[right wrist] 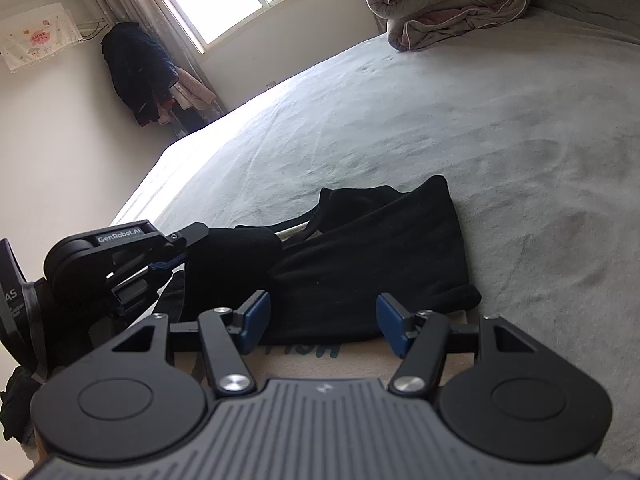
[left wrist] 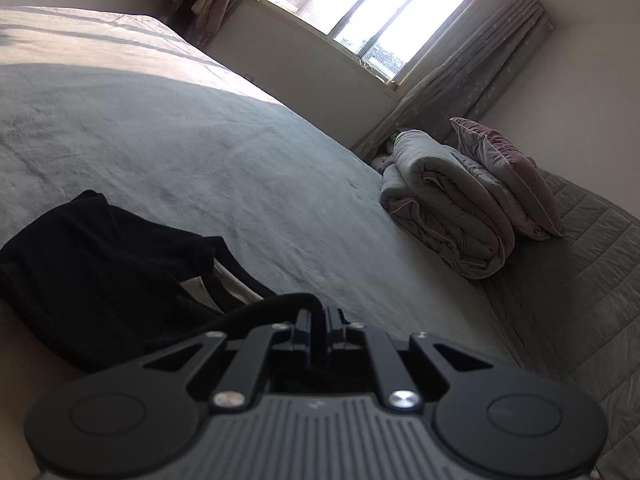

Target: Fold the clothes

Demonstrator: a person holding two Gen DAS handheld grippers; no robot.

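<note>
Garment (right wrist: pixel 360 264): black, soft knit, crumpled, partly doubled over, pale strip showing in the folds. Lies on the grey bed (right wrist: pixel 440 120) near its front edge, on top of a tan piece with dark lettering. In the right view its long axis runs roughly 8 to 2 o'clock, narrow end pointing to 2, toward the rolled duvet (right wrist: pixel 448 4) well apart at 1. Left gripper (left wrist: pixel 320 314): jaws closed, pinching a black edge of the garment at its 8 o'clock end. Right gripper (right wrist: pixel 322 320): jaws apart, nothing held, blue pads just at the garment's near edge.
</note>
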